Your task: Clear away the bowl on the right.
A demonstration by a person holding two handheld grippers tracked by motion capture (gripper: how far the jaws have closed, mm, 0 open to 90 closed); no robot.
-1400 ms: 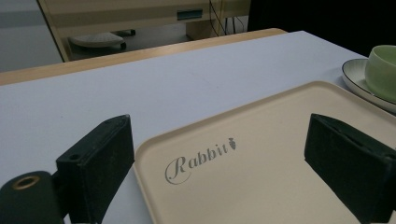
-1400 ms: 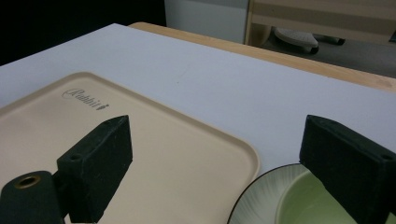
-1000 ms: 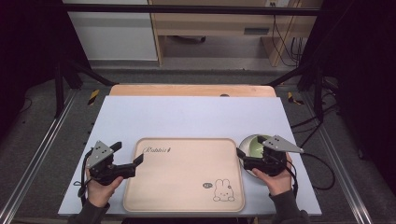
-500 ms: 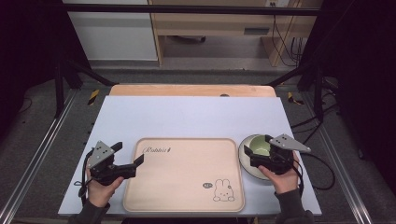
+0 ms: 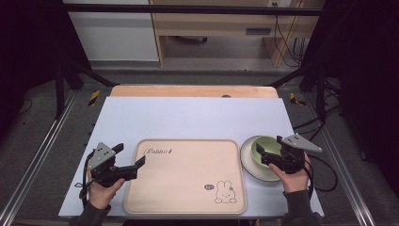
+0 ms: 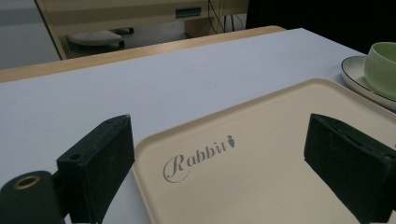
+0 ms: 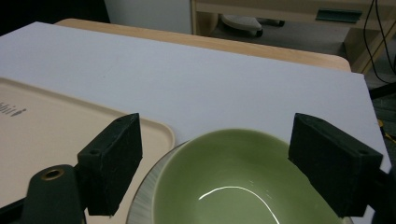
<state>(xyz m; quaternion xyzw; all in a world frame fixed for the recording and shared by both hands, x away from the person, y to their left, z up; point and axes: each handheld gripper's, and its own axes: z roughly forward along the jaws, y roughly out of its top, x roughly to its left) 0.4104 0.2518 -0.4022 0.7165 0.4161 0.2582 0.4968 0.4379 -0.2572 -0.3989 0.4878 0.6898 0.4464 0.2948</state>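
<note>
Starting at the left, the left gripper (image 5: 128, 165) rests on the table's near-left, jaws spread wide and empty, aimed rightward at the left rim of the tray (image 5: 183, 207). That tray lies flat at the near centre with its long axis running left to right, its "Rabbit" lettering at the far-left corner and a small rabbit drawing near the right.

Just beyond the tray's right edge sits the green bowl (image 5: 261, 147) on its pale plate (image 5: 249, 165) (the plate's rim lies just beside the tray, though whether they touch I cannot tell). Being round, the bowl has no long axis; it stands upright, mouth up.

At the right, the right gripper (image 5: 264, 154) is far the nearer of the two. Its jaws stand wide open, holding nothing, poised over the bowl's near-right side. In the right gripper view the bowl (image 7: 243, 182) lies directly ahead and below, between the two jaws, so the coming grasp probably turns on lowering one jaw inside the rim and one outside.
</note>
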